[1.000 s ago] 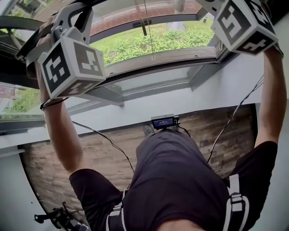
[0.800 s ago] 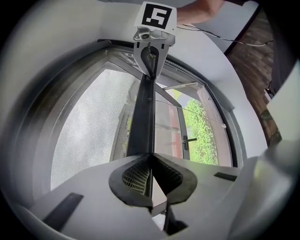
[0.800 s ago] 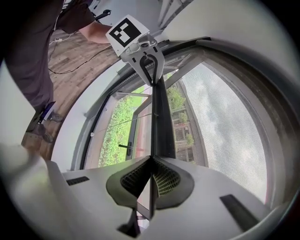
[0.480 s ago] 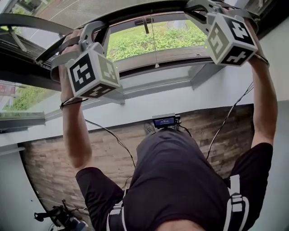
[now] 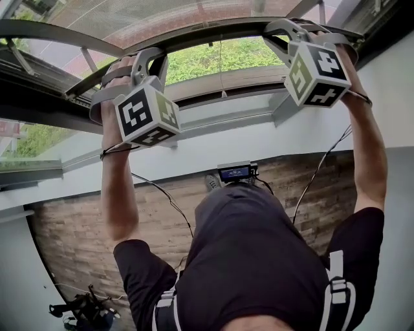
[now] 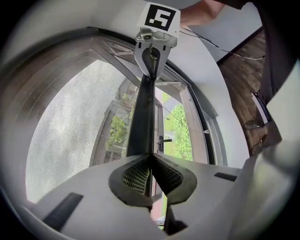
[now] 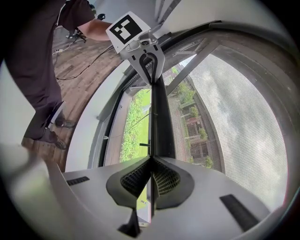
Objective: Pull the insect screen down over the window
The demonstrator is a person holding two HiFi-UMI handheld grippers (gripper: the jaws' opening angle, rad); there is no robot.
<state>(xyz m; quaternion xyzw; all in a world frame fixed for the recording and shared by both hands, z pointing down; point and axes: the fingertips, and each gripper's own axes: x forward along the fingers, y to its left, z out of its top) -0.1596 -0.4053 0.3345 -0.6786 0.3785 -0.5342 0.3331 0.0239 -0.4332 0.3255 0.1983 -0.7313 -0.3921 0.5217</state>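
Observation:
The insect screen's grey mesh (image 5: 162, 14) ends in a dark bottom bar (image 5: 207, 32) that curves across the top of the head view. My left gripper (image 5: 147, 59) is shut on the bar's left part and my right gripper (image 5: 286, 29) on its right part, both arms raised. In the left gripper view the jaws (image 6: 151, 158) pinch the bar (image 6: 143, 112), with mesh (image 6: 70, 131) to the left and the other gripper (image 6: 152, 49) at the far end. The right gripper view mirrors this: jaws (image 7: 151, 160) on the bar (image 7: 161, 117), mesh (image 7: 234, 122) to the right.
Below the bar the window stands uncovered, with grass (image 5: 213, 55) outside and a thin pull cord (image 5: 222, 74) hanging. A white sill (image 5: 213, 145) runs under it. On the wooden floor are a small device with a blue display (image 5: 234, 173), cables and dark gear (image 5: 84, 310).
Both grippers have come down with the bar between them. The mesh now covers more of the window's upper part and the strip of uncovered glass has shrunk.

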